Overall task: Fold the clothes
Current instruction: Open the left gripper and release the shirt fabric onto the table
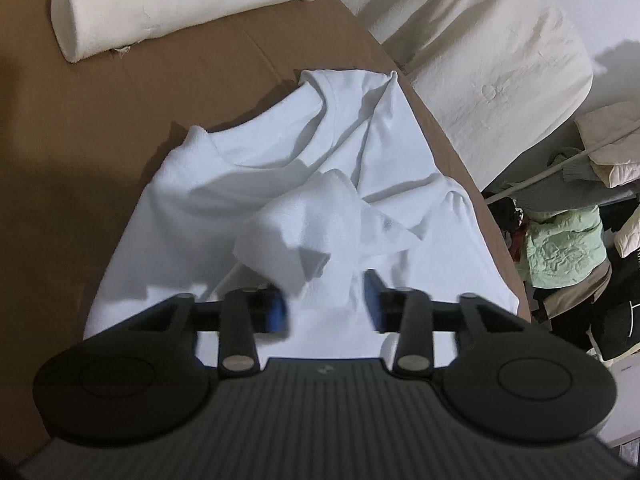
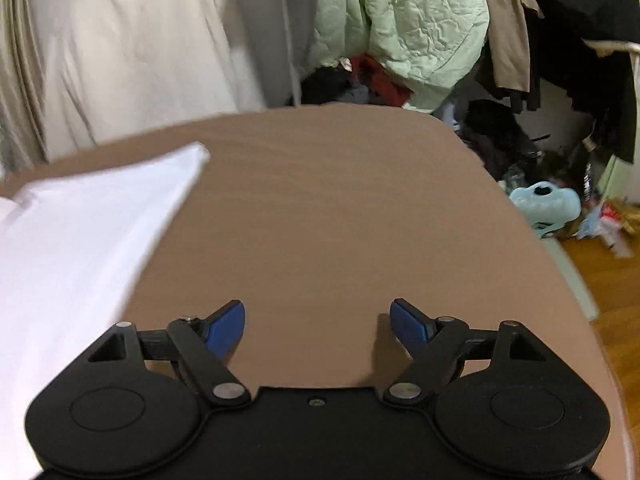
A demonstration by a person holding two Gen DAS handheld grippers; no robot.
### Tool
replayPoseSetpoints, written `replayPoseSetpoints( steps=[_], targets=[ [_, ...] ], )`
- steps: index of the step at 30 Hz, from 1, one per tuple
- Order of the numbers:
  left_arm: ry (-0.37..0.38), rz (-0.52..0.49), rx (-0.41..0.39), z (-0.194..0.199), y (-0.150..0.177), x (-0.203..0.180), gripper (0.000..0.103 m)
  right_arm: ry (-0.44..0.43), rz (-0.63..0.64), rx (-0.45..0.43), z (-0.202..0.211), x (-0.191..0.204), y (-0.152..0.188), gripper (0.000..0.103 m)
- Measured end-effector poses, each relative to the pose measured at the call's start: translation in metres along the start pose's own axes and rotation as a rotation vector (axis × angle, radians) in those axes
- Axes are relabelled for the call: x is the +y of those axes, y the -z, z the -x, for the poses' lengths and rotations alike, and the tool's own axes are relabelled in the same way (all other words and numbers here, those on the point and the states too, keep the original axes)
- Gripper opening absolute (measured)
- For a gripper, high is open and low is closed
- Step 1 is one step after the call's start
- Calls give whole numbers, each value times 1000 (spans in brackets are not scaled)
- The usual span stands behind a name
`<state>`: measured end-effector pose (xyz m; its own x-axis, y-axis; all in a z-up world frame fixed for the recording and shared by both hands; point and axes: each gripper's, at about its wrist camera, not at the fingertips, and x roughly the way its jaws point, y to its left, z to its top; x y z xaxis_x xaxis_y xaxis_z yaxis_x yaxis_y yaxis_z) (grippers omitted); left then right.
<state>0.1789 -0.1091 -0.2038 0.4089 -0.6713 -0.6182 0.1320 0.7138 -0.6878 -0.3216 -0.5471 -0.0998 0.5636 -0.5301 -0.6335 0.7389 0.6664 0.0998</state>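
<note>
No legible writing on white shirt [image 1: 280, 184].

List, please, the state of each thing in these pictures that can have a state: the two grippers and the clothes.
left gripper: open, a bunched fold of the shirt lying between its fingers.
right gripper: open wide, nothing in it, over the bare brown surface.
white shirt: lying on the surface, crumpled, one part folded over its middle.
white folded cloth: folded, lying at the far end.
</note>
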Motion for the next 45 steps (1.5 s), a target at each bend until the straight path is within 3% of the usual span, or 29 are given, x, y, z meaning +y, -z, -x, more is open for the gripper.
replayPoseSetpoints(
  steps=[8,11,12,13,17,19,20,22,23,25,27,29,30,33,35,37,39,43,45],
  targets=[
    [-25,-29,1,-1,5,-7,47,-208,-65,-82,69,41,-17,84],
    [-16,-48,4,-1,7,-10,37,-280,-6,-43,76,89,-31,84],
    [7,-38,15,-2,6,-9,14,-303,32,-36,76,107,-34,84],
    [44,-7,31,-3,6,-5,3,-333,74,-32,77,127,-36,84],
    [185,76,66,7,4,3,1,-502,348,20,58,240,-37,84],
    [339,182,77,23,7,9,1,-567,521,5,57,303,-17,84],
    [425,239,77,32,8,12,1,-633,544,23,54,326,-9,84],
    [512,288,65,45,11,16,1,-772,580,65,47,373,5,84],
    [549,311,62,50,12,19,1,-829,547,99,38,388,12,84],
    [533,367,103,45,17,32,1,-942,472,169,20,417,26,84],
    [510,426,160,34,25,45,1,-962,350,213,-9,434,36,84],
    [469,418,197,27,30,45,1,-958,263,248,-30,442,49,85],
    [486,407,205,27,31,42,1,-955,220,266,-41,446,55,85],
    [570,360,210,34,33,29,1,-1073,26,339,-52,439,74,85],
    [614,302,217,42,32,20,1,-1162,-113,343,-48,418,80,85],
    [581,293,250,39,36,20,2,-1189,-204,331,-45,409,89,85],
    [516,302,299,29,41,24,2,-1167,-199,328,-48,407,93,87],
    [227,208,331,12,52,24,4,-1089,-114,321,-52,416,100,88],
    [225,197,345,9,54,22,4,-1019,-28,303,-50,425,104,85]
  ],
)
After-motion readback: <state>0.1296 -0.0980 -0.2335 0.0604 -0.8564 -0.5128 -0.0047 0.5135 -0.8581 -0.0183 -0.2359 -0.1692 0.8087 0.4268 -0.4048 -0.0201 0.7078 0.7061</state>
